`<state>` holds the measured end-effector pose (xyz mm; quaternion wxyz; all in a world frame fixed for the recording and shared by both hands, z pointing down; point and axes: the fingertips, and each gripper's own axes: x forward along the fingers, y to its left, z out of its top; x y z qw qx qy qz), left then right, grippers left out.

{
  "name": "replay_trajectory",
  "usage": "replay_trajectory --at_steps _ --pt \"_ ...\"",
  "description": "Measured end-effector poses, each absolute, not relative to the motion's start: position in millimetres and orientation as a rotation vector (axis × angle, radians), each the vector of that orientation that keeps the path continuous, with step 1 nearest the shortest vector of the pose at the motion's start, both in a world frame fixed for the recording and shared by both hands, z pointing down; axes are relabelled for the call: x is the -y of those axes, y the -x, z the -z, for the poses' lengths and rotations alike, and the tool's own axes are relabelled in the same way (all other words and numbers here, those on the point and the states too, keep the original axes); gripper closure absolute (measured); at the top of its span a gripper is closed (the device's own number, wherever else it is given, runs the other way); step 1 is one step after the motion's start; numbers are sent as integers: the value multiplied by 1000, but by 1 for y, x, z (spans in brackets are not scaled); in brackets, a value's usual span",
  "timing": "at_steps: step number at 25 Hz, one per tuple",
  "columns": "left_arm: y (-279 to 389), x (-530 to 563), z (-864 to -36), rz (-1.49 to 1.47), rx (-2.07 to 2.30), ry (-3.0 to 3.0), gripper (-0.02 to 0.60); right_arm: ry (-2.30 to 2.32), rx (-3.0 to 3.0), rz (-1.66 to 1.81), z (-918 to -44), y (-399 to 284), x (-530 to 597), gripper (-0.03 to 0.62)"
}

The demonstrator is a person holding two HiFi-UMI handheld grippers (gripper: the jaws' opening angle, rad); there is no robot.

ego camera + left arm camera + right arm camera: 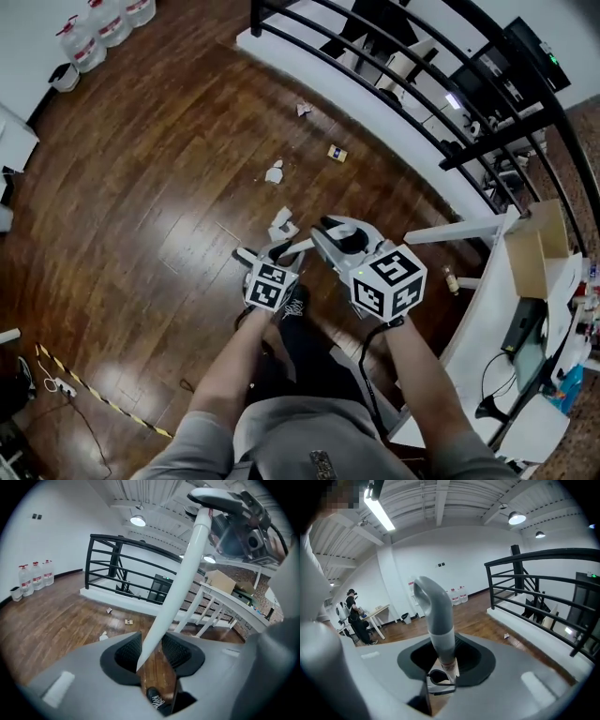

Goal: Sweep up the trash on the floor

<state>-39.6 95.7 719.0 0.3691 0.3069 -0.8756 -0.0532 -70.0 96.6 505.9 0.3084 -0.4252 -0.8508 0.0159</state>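
One long handle runs through both grippers. It is a white pole [180, 581] with a grey curved grip [438, 616] at its top. My right gripper [445, 660] is shut on the grip just below the bend, and the grip's end [343, 231] sticks out ahead of it in the head view. Lower down, my left gripper [152, 653] stands open around the pole, which leans on the left pad, clear of the right one. Both grippers [272, 253] [336, 246] are in front of my body. Paper scraps [282, 225] [275, 172] [303, 109] and a small box [337, 154] lie on the wood floor ahead.
A black railing [394, 70] on a white kerb [375, 112] bounds the floor on the right. A white desk [525, 319] with a cardboard box [536, 246] stands at the right. Water bottles [98, 26] are at the far left wall. A person [356, 616] stands by a table.
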Motion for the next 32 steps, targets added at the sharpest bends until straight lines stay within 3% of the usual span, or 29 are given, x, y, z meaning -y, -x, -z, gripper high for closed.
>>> replay_trajectory --at_steps 7,17,32 --pt "117 -28 -718 61 2202 -910 445 997 2321 -105 -506 144 -23 508" --pt "172 29 -689 -67 2133 -1116 446 847 2429 -192 -475 189 39 507" --pt "256 -123 -667 -271 1923 -1480 446 442 2556 -395 -456 267 -95 507"
